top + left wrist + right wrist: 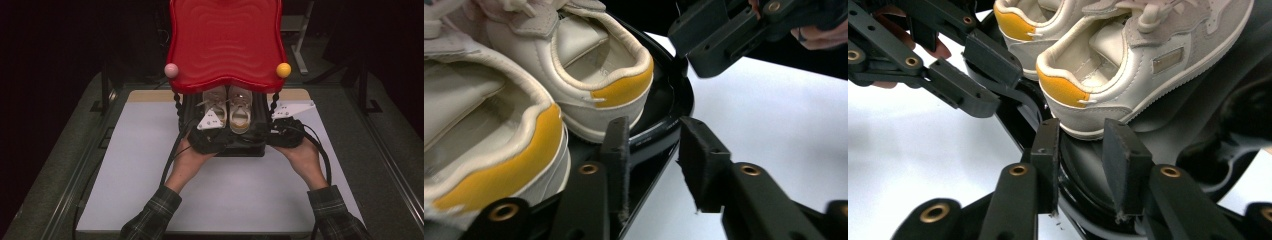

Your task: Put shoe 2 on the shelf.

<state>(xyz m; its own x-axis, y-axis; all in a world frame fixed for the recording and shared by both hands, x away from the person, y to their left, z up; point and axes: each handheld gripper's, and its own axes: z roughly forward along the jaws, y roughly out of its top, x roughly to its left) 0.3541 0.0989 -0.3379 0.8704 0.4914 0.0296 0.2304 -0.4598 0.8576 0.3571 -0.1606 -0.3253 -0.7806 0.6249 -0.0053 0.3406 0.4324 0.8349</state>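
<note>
A pair of white shoes with yellow heel tabs (239, 111) stands on the black lower shelf (240, 148) of a small rack, under its red wavy top (225, 40). My left gripper (210, 131) is at the shelf's front left edge. In the left gripper view it (651, 137) is open, its jaws either side of the shelf's black rim (671, 127), beside the shoe heels (624, 90). My right gripper (280, 125) is at the front right edge. It (1083, 135) is open around the shelf rim (1078, 170), just below a yellow heel (1063, 92).
The rack stands at the far middle of a white board (150, 175) on a dark table. A pink ball (171, 70) and a yellow ball (283, 70) sit on the red top's front corners. The board's near half is bare between the person's forearms.
</note>
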